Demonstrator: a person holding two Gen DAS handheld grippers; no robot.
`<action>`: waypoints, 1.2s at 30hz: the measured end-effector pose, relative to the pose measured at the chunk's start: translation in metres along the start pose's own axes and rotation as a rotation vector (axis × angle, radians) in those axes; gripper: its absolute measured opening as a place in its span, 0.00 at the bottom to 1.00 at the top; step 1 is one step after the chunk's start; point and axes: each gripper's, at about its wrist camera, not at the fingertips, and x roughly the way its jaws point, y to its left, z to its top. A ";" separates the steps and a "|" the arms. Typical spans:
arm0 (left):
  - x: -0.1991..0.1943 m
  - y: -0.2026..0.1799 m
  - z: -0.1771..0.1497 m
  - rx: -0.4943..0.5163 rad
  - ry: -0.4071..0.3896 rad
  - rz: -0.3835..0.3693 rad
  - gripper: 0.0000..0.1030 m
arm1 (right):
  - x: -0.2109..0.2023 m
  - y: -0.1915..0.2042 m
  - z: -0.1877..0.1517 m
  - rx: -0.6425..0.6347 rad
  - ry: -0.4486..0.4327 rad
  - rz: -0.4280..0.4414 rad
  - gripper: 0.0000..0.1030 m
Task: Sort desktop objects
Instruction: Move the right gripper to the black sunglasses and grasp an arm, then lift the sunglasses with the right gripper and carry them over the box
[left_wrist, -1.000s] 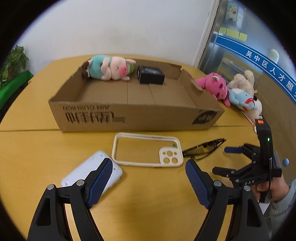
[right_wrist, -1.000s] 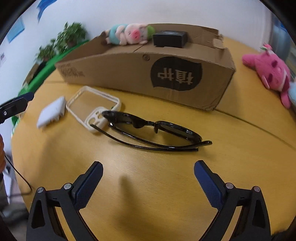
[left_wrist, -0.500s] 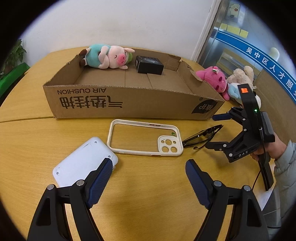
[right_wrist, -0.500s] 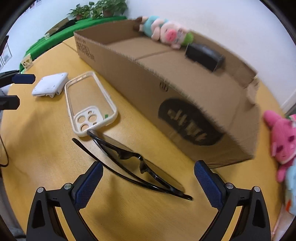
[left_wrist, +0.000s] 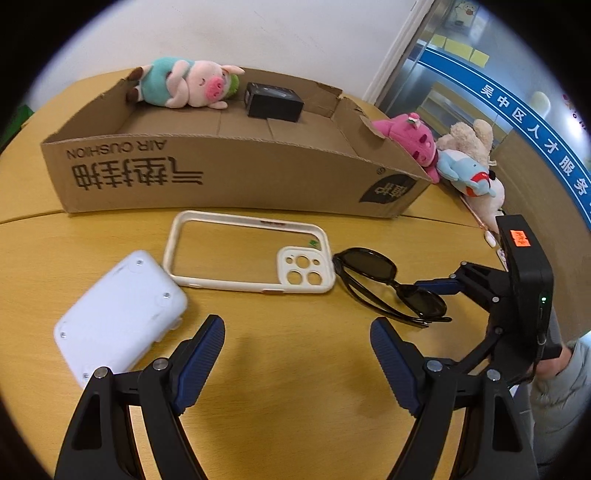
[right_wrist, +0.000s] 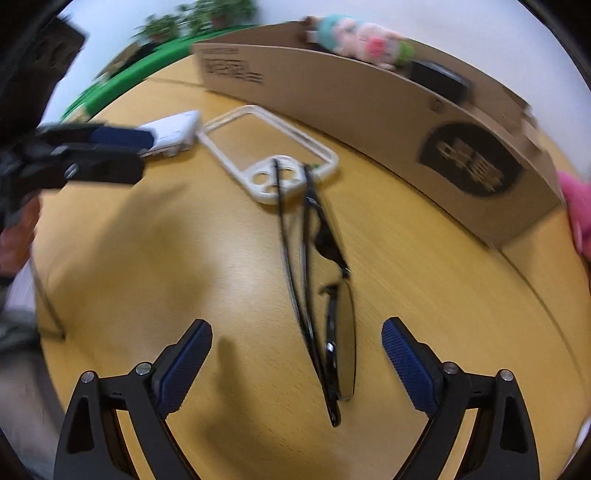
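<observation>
Sunglasses (left_wrist: 388, 286) right of phone case (left_wrist: 247, 253)

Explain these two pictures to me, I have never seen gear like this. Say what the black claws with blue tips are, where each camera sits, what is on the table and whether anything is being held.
There is no robot here. A person holds a two-finger claw in each hand, and a wide-angle camera on each claw looks out along its fingers. One picture comes from the left gripper, the other from the right gripper.

On the yellow table lie a white device, an empty phone case and folded sunglasses. Behind them stands a cardboard box that holds a plush pig and a small black box. More plush toys lie beside it.

Nothing is held. Both claws are open. The right one has the sunglasses between its fingers without touching them, and its jaws have just been closing. The left one hovers over bare table beside the white device.
</observation>
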 end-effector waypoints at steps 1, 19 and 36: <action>0.002 -0.002 0.000 0.000 0.007 -0.017 0.79 | 0.001 0.000 -0.003 0.030 -0.004 0.003 0.73; 0.086 -0.065 0.022 0.021 0.234 -0.217 0.73 | -0.024 0.020 -0.055 0.425 -0.196 -0.057 0.27; 0.072 -0.074 0.038 0.031 0.192 -0.180 0.36 | -0.034 0.054 -0.033 0.356 -0.291 -0.154 0.24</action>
